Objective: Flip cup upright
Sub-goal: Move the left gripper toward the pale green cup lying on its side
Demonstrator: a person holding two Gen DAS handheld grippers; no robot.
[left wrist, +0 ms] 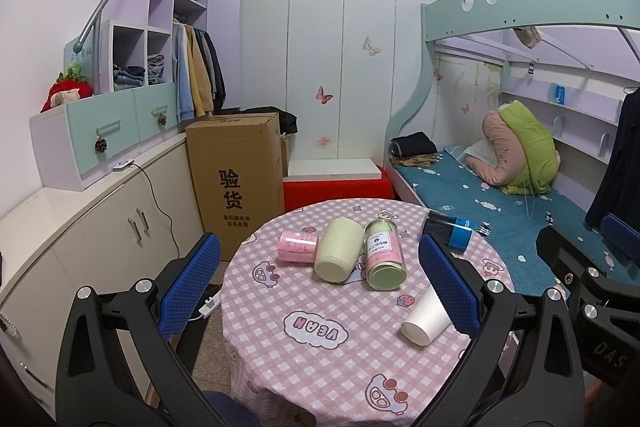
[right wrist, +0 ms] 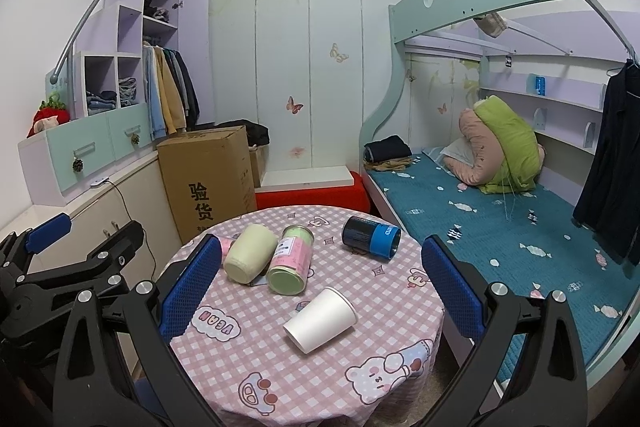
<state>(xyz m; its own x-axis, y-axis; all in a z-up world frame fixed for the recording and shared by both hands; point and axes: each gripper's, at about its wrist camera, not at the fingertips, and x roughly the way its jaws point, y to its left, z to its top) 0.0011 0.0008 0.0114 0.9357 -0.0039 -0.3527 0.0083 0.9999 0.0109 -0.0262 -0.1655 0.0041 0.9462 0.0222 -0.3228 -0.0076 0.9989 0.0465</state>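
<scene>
On the round table point(right wrist: 360, 347) with its pink checked cloth, the white paper cup point(right wrist: 320, 319) lies on its side, near the front edge and to the right of centre. Farther back lie a pale green cup point(right wrist: 250, 253), a pink-labelled jar point(right wrist: 290, 259) touching it, a pink can point(left wrist: 296, 246) at the far left and a blue-banded can point(right wrist: 372, 237) at the far right. The left gripper point(left wrist: 320, 291) and right gripper point(right wrist: 322, 287) both hang above the near edge, jaws spread wide, gripping nothing
</scene>
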